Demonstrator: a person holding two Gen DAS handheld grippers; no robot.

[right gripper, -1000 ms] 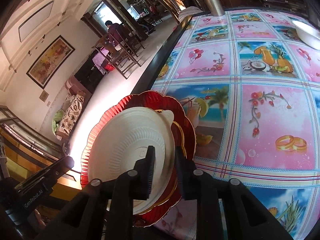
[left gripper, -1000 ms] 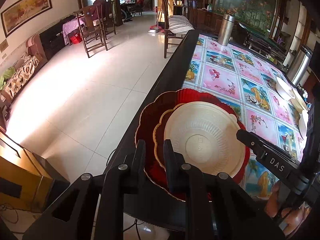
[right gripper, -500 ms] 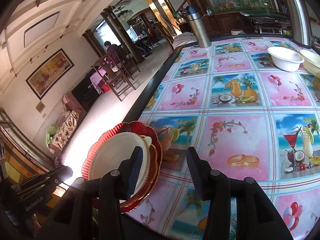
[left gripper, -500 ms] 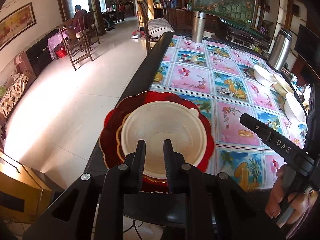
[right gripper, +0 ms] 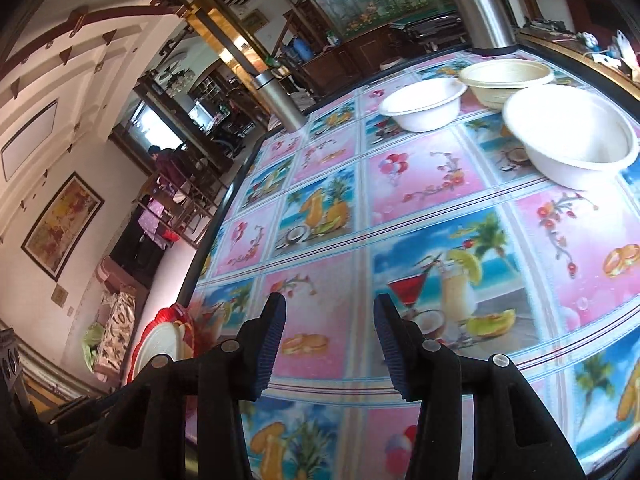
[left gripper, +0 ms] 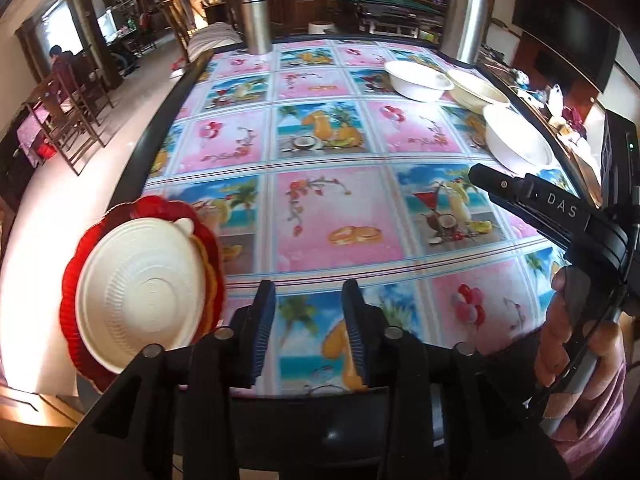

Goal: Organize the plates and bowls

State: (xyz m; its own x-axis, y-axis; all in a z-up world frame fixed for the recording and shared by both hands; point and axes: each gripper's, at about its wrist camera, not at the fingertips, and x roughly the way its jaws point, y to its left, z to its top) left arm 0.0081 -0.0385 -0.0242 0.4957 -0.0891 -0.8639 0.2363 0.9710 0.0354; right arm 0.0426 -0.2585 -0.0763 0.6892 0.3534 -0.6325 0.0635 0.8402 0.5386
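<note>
We find the left gripper (left gripper: 308, 320) at the bottom centre of the left wrist view, its jaws just having been opening and now parted with nothing between them but the patterned tablecloth (left gripper: 320, 216). The plate stack (left gripper: 140, 292) lies at the lower left of that frame, to the left of the left finger and apart from it: a white ribbed plate on top, a yellow-rimmed plate under it, a red scalloped plate at the bottom, overhanging the dark table edge. In the right wrist view the right gripper (right gripper: 330, 328) stands at bottom centre, jaws likewise having widened over the last second and holding nothing. The same plate stack (right gripper: 164, 340) shows at the lower left of that frame, beyond the left finger and partly hidden by the gripper body. Three bowls sit at the upper right of that view, well apart from both grippers: a white bowl (right gripper: 420, 106), a cream bowl (right gripper: 506, 80) and a nearer white bowl (right gripper: 572, 136), the three close together. A hand (left gripper: 576, 328) holds the right gripper's handle at the right edge of the left wrist view.
</note>
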